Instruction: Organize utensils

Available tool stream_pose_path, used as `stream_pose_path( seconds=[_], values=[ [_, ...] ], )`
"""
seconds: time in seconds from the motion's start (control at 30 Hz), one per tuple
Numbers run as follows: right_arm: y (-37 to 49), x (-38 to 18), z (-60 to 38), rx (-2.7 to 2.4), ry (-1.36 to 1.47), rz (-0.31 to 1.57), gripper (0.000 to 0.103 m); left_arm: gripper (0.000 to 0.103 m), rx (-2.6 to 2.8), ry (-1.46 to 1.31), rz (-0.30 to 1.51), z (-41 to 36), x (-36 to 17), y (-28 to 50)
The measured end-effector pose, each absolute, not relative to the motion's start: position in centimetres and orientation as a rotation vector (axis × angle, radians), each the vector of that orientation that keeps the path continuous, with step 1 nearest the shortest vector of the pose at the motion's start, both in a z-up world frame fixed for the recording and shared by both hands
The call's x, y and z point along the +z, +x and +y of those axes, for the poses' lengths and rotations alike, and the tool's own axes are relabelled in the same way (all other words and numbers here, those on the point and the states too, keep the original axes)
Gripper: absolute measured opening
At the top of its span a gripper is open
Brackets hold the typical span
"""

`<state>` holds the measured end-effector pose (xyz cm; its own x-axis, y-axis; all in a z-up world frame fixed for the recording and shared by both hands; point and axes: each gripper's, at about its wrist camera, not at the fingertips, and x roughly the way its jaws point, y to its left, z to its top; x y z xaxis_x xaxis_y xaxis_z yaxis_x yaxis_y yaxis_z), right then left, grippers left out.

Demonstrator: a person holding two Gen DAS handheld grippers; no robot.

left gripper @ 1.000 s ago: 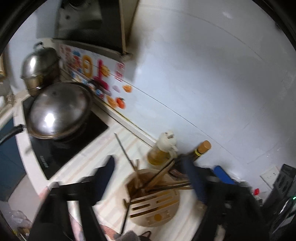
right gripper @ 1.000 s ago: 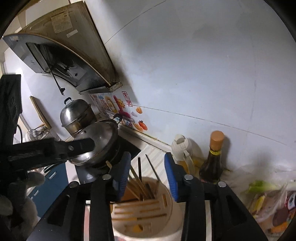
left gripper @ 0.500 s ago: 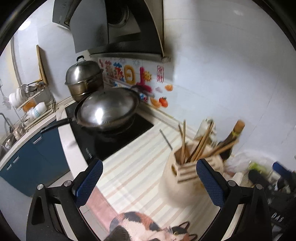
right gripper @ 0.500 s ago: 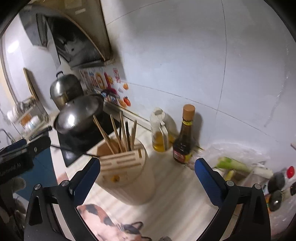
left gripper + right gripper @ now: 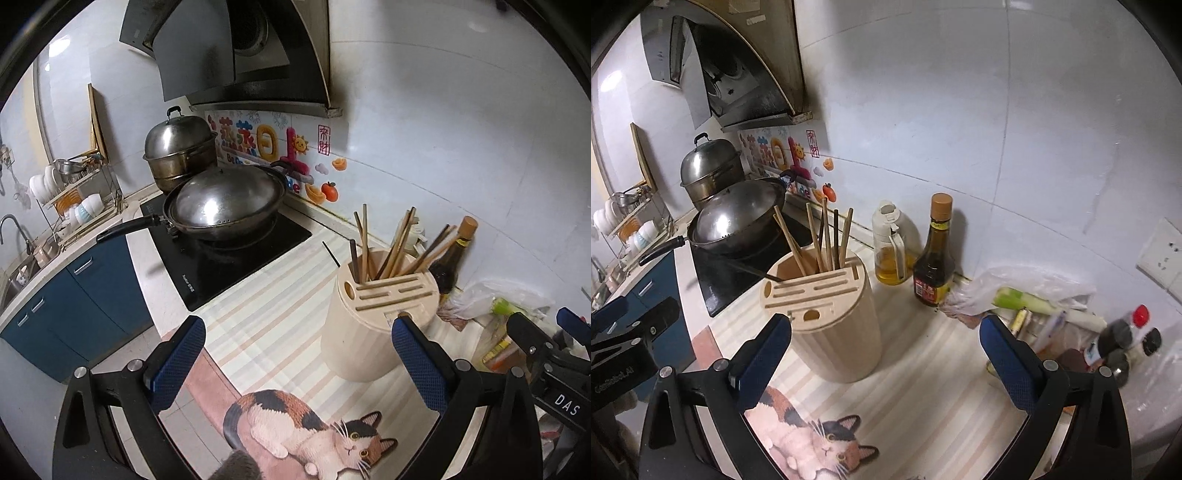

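both claws wide, empty – chopsticks [image 5: 827, 236] in holder [image 5: 834, 325]

Chopsticks [image 5: 400, 242] upright in beige holder [image 5: 373, 328] on counter

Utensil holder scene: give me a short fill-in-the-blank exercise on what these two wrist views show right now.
1. The chopsticks stand in the cream utensil holder, which rests on a mat printed with a ____.
2. The dark sauce bottle has a ____ cap.
3. The wok sits on a black ____.
4. Both the left gripper and right gripper hold ____.

Missing words: cat; brown; cooktop; nothing
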<state>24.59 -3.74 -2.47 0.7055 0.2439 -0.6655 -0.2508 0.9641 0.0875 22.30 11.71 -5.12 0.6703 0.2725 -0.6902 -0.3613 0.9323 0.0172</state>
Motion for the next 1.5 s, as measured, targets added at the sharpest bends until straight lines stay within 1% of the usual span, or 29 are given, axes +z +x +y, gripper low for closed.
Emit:
stream_pose_path(
  seconds=[0.13,0.57,0.83,1.07,1.5],
  values=[
    [21.2,-0.9,-4.3,0.245,-0.021,0.709,0.103,0.103,0.359,-0.113,0.733,11.3,-4.0,19.3],
    [6.1,4.5,-7.8,0.157,0.001,0.635,0.103,0.103,0.329,-0.092,0.681,9.2,0.8,6.2],
    [0.3,7.2,-9.4,0.168,0.008,0.606,0.103,0.103,0.313,-0.096,0.661,7.8,2.9,2.0],
    [-0.3,8.0,-9.1,0.204,-0.021,0.619,0.103,0.103,0.325,-0.129,0.676,7.6,3.6,0.8],
    [2.7,6.9,-8.7,0.250,-0.053,0.690,0.103,0.103,0.349,-0.145,0.753,7.5,2.9,2.1]
  ],
)
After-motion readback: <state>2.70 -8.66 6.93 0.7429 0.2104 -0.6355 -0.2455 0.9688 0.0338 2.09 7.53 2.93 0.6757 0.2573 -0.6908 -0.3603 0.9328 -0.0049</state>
